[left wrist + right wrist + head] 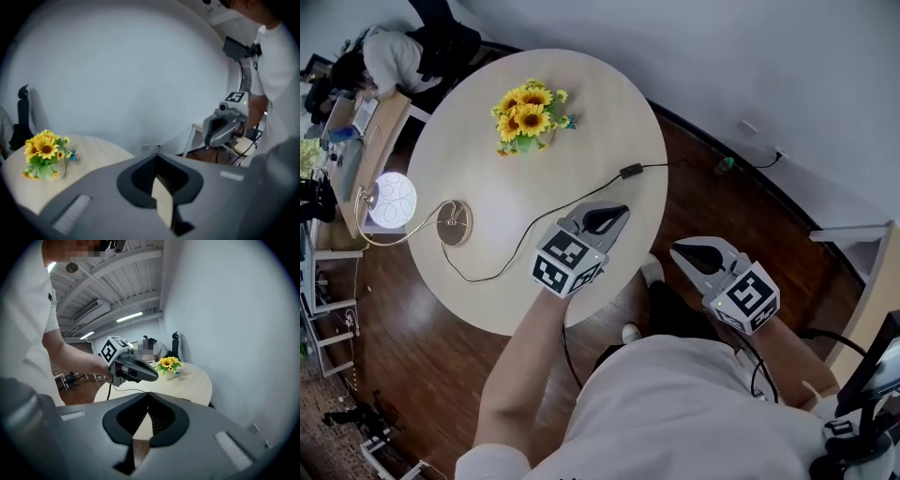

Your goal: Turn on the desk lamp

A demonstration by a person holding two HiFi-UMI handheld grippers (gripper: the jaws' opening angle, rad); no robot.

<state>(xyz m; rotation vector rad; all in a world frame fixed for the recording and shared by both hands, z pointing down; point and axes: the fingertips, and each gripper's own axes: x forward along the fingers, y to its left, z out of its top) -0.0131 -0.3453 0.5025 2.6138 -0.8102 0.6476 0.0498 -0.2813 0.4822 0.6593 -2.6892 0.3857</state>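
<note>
In the head view, my left forearm reaches up from the bottom of the frame, and the left gripper (617, 212) hangs over the near right edge of the round table (600, 112), nose pointing up and to the right. The right gripper (682, 249) sits right of centre, off the table and over the dark wood floor (422, 375), nose pointing up and left. Both noses look drawn to a point. The desk lamp (394, 199) stands at the left edge of the frame, well apart from both grippers. Its round base is on the tabletop and its pale round head hangs out past the rim. A black cable (525, 246) runs from the base across the table and off toward the upper right. A pot of sunflowers (530, 117) stands at the top centre. A seated person (394, 56) is at another desk in the upper left corner.

In the left gripper view, the jaws meet at their tips with nothing between them. The sunflowers are at the lower left against a bare pale wall, and the right gripper hovers at the right, in front of my white sleeve.

In the right gripper view, the jaws are likewise pressed together and empty. The left gripper floats at centre left over the table, the flowers sit just beyond it, and ceiling strip lights (129, 316) show at the upper left.
</note>
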